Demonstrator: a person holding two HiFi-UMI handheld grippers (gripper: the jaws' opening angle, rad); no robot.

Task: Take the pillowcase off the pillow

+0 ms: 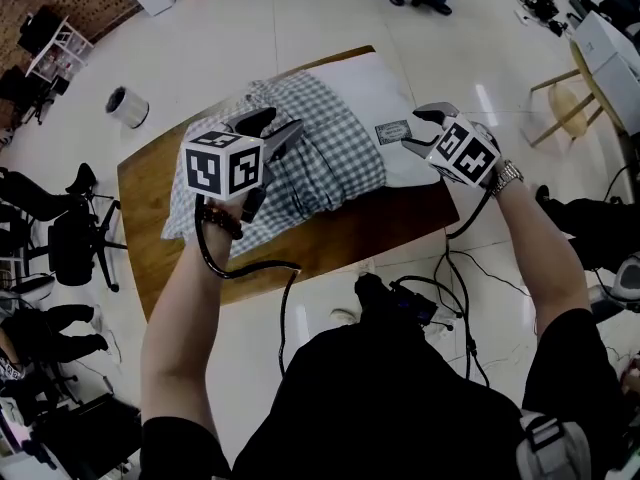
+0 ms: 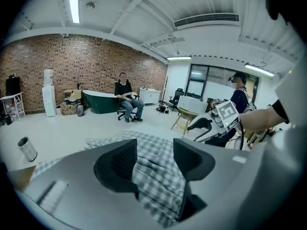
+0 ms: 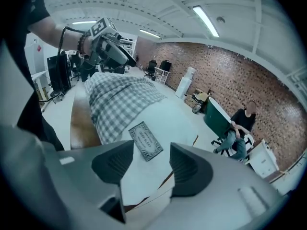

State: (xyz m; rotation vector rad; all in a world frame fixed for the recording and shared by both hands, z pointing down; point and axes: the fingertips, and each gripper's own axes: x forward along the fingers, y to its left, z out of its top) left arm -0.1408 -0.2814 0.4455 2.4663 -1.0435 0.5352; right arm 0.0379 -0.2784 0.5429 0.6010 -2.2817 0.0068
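Head view is showing the wooden surface (image 1: 150, 200) standing on a pale floor (image 1: 300, 18) and carrying what I am working on. The white pillow (image 1: 385, 88) is lying across it, with its right end showing bare toward the far right corner. The checked pillowcase (image 1: 330, 158) is sitting bunched and wrinkled over the pillow's left part, and its loose edge is spilling onto the surface at the near left.

I am holding my left hand-held gripper (image 1: 273, 126) above that bunched cloth. Its jaws are standing apart. In the left gripper view, checked folds are showing in the gap below them, but neither pad is pressing on the cloth.

I am holding my right hand-held gripper (image 1: 420, 131) over the bare end of the pillow, near its front edge. Its jaws are also standing apart and gripping nothing, with white pillow showing between them.

A small grey roll (image 1: 127, 106) is sitting on the floor, well apart from the surface's left corner. A small dark-bordered label (image 1: 392, 132) is lying flat on the pillow, just beside the pillowcase's edge and just left of my right hand-held gripper.
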